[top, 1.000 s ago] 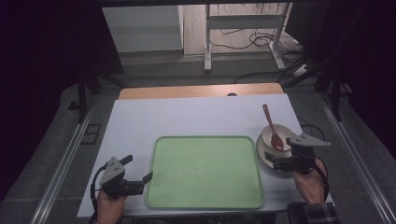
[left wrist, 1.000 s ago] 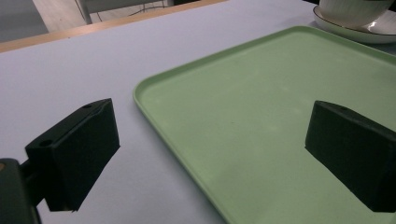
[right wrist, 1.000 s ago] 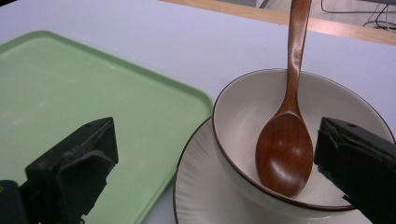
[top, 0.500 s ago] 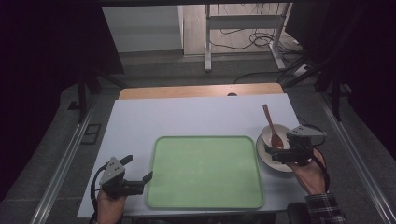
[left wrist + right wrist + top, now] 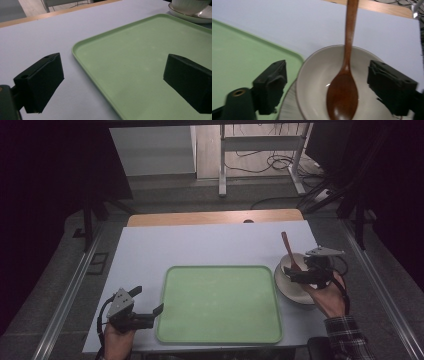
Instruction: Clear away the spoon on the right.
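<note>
Shifted left over the bowl (image 5: pixel 295 282) since a second ago: right gripper (image 5: pixel 329 87), jaws just narrowing, nothing pinched yet. Wooden spoon (image 5: pixel 344 82) between them in the bowl, handle running far. Left gripper (image 5: pixel 150 307) wide, idle beside green tray (image 5: pixel 220 305).

A cream-white bowl (image 5: pixel 317 82) with a thin dark rim sits upright on a matching white saucer (image 5: pixel 285 287), at the right side of the white tabletop (image 5: pixel 200 247), just beside the right edge of a pale green tray (image 5: pixel 218 304). A brown wooden spoon (image 5: pixel 344 85) rests in the bowl, its oval head lying inside and its long handle leaning out over the far rim.
</note>
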Demonstrator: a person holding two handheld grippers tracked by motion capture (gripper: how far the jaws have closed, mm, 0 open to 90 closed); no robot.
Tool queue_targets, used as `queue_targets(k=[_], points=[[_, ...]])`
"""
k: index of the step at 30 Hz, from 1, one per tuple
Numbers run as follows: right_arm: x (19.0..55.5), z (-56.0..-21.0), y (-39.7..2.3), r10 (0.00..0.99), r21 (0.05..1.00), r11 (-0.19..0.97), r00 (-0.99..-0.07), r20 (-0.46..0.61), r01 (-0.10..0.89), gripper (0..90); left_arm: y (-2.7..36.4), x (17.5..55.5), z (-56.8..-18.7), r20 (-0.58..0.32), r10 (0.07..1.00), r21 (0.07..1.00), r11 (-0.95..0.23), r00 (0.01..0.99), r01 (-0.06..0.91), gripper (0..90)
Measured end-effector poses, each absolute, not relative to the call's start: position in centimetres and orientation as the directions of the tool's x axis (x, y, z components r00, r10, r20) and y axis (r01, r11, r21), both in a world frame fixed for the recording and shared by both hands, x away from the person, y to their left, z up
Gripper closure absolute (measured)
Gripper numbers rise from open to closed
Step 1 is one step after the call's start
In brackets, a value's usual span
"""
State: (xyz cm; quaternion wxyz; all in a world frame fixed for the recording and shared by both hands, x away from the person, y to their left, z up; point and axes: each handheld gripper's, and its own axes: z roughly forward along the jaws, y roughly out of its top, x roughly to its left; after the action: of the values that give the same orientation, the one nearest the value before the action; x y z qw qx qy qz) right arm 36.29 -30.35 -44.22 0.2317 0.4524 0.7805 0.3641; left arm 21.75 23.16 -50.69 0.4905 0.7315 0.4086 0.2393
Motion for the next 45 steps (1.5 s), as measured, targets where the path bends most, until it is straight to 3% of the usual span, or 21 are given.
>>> queue_targets(k=[13,19,45], points=[[39.4,-43.6,-30.6,0.885,0.710,0.362,-0.462,-0.058,0.604,54.5,23.2,21.8,-50.7,-0.049,0.833,0.913,-0.187,0.550,0.364,2.5],[40.8,-43.6,-30.0,0.881,0.675,0.396,-0.465,-0.088,0.622,65.4,23.2,21.7,-50.7,-0.049,0.834,0.913,-0.186,0.550,0.363,2.6],[42.5,-45.0,-28.8,0.893,0.609,0.414,-0.431,-0.128,0.676,82.7,23.2,21.7,-50.6,-0.047,0.835,0.913,-0.186,0.548,0.362,2.6]])
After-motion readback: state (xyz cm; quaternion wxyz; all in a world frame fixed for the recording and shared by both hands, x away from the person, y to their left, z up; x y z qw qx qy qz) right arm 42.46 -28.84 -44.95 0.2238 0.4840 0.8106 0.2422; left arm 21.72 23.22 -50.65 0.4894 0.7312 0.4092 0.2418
